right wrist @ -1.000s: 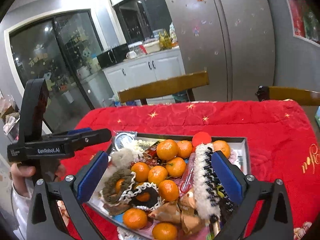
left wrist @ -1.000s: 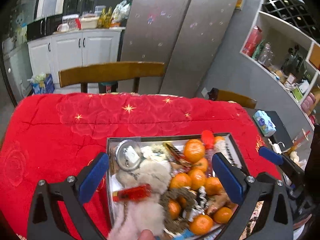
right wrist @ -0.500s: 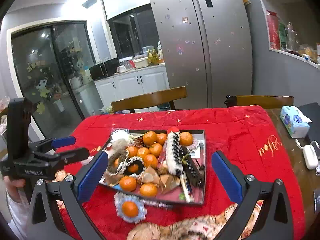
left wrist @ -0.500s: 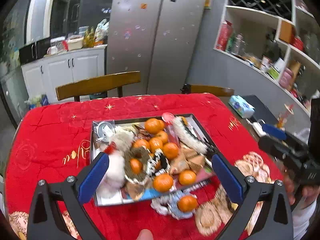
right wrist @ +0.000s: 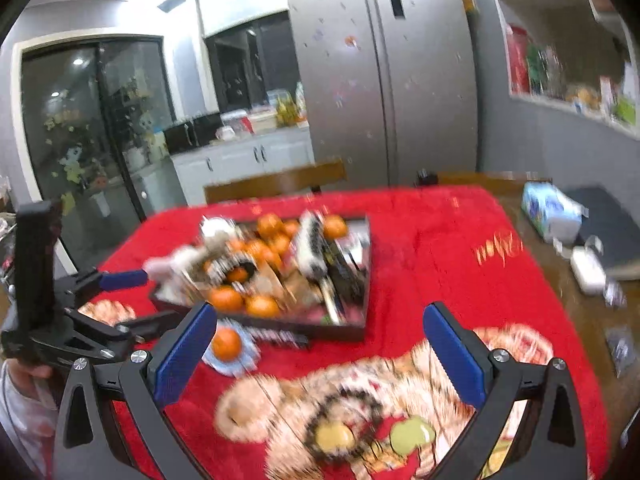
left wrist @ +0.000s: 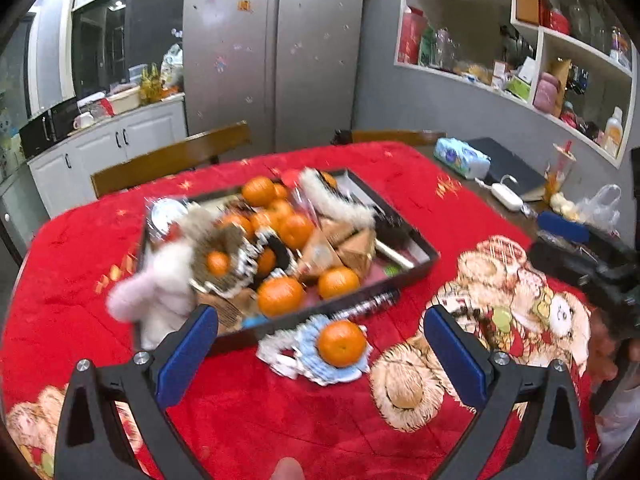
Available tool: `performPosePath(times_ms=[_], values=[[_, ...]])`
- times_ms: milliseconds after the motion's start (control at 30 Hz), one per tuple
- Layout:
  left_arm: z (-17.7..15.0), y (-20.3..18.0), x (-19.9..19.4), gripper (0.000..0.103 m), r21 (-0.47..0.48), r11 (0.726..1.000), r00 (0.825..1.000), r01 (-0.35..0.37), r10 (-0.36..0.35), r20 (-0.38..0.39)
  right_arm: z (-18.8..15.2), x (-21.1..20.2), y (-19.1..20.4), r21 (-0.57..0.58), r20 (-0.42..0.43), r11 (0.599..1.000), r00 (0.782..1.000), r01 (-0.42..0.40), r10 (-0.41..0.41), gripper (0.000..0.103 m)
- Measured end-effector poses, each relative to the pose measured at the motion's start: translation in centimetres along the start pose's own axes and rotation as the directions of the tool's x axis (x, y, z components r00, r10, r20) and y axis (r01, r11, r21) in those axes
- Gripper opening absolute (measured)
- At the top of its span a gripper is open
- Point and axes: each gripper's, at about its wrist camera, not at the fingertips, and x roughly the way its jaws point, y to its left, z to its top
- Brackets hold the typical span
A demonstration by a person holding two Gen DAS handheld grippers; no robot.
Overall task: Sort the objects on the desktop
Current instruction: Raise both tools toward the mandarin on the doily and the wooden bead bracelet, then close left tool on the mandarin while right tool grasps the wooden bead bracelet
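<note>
A dark tray [left wrist: 420,268] on the red cloth is piled with oranges [left wrist: 280,295], fluffy hair ties, a round tin and wrapped snacks; it also shows in the right wrist view [right wrist: 352,326]. One orange [left wrist: 341,343] sits on a blue-white scrunchie [left wrist: 296,360] in front of the tray, also seen in the right wrist view [right wrist: 226,344]. A dark patterned stick [left wrist: 366,306] lies beside it. My left gripper [left wrist: 320,356] is open and empty, just before that orange. My right gripper [right wrist: 320,352] is open and empty, held back from the tray. Both views are blurred.
A tissue pack [left wrist: 462,158], a black pad [left wrist: 508,164] and a white charger [left wrist: 506,196] lie on bare wood at the right. Wooden chairs [left wrist: 172,156] stand behind the table. A fridge and wall shelves are beyond.
Both grippers have pulled back and up from over the tray, so the whole tray and the front of the table now show. Both stay open.
</note>
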Motion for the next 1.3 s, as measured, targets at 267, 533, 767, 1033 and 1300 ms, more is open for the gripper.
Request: performPosePath(times_ms=[267,533,767,1033,1300], values=[[-2.0,-1.6,3.3,0.103,0.031,0.991,0.99,0.13,-0.128,-0.054,-3.2,2.0,-2.2,0.031,-0.078,0.999,0.997,0.031,-0.028,0.103],[-3.9,-2.9,5.4,0.101,0.091,0.992,0.995,0.092,-0.088,-0.051,-5.8,4.4,-3.0,0.039,-0.205,0.997,0.977,0.066,-0.057,0.103],[-4.3,-3.0,6.7,0.08,0.124,0.988,0.994,0.091,-0.082,-0.077,-7.1,5.9,-2.4,0.001,-0.262,0.996,0.962,0.085,-0.082,0.101],[-4.1,-2.2,6.8,0.04,0.107,0.991,0.995,0.08,-0.074,-0.064,-6.9,5.3,-3.2,0.032,-0.238,0.994,0.966,0.106,-0.096,0.058],[-4.3,-2.8,6.8,0.04,0.143,0.989,0.997,0.046,-0.037,-0.062,-6.9,5.1,-3.1,-0.005,-0.243,0.992,0.962,0.128,-0.125,0.024]])
